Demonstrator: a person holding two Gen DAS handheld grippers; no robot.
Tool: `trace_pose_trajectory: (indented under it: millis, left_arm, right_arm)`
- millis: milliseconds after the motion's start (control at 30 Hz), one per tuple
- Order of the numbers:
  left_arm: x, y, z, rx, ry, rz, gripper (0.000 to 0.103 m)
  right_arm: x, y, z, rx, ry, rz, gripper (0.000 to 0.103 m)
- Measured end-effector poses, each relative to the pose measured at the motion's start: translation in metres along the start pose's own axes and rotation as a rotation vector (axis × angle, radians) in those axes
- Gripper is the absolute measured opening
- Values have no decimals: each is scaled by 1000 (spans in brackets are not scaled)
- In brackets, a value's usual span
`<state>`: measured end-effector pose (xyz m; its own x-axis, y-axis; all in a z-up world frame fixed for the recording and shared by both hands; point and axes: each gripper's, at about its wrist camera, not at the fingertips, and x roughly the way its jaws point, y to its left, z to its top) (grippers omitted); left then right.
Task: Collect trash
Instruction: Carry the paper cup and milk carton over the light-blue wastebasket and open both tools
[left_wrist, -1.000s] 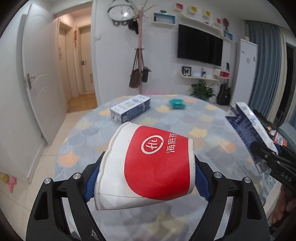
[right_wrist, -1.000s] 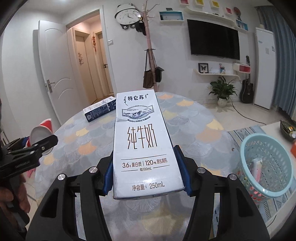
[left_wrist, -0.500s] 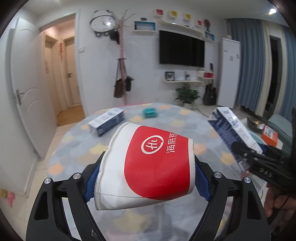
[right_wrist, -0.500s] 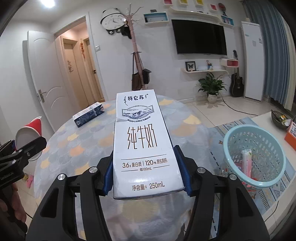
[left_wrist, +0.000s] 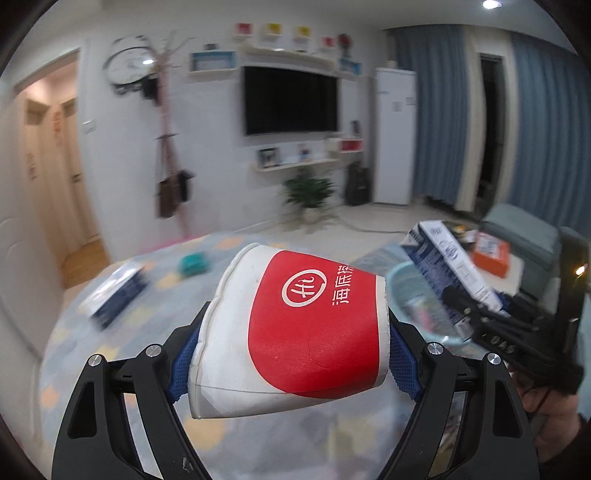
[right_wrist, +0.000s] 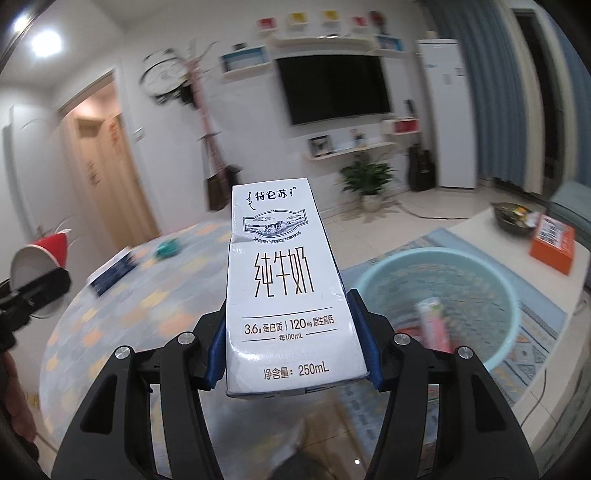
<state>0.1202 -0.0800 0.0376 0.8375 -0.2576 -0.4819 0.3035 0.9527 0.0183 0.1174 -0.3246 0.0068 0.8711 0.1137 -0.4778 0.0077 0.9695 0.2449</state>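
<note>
Two grippers each carried one piece of trash. The left gripper (left_wrist: 291, 354) was clamped on a red-and-white paper cup (left_wrist: 295, 332) lying sideways between its blue pads (left_wrist: 181, 365). The right gripper (right_wrist: 293, 354) was clenched on a white milk carton (right_wrist: 284, 295), held upright between its pads. Taking the pale blue basket (right_wrist: 506, 295) as landmark: it stood on a patterned rug just right of the milk carton, and a pink wrapper (right_wrist: 434, 325) lay inside it. Left of the basket stood the round worktop (right_wrist: 129, 314), with a dark blue carton (right_wrist: 114, 271) lying on it and a small teal object (right_wrist: 168, 248) just beyond that carton. Beyond the basket, a potted plant (right_wrist: 367, 181) stood against the far wall under a television (right_wrist: 332, 88).
</note>
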Motion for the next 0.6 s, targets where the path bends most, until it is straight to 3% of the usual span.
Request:
trace_pose_trajectory:
  millis: [233, 367, 600]
  left_arm:
    - [51, -72, 38, 127, -26, -163, 80]
    - [91, -103, 47, 150, 21, -234, 80]
    - [159, -146, 47, 189, 117, -289, 80]
  right_arm:
    - [0, -78, 16, 75, -64, -137, 54]
    - [13, -117, 18, 107, -56, -192, 54]
    - [53, -162, 13, 126, 16, -215, 55]
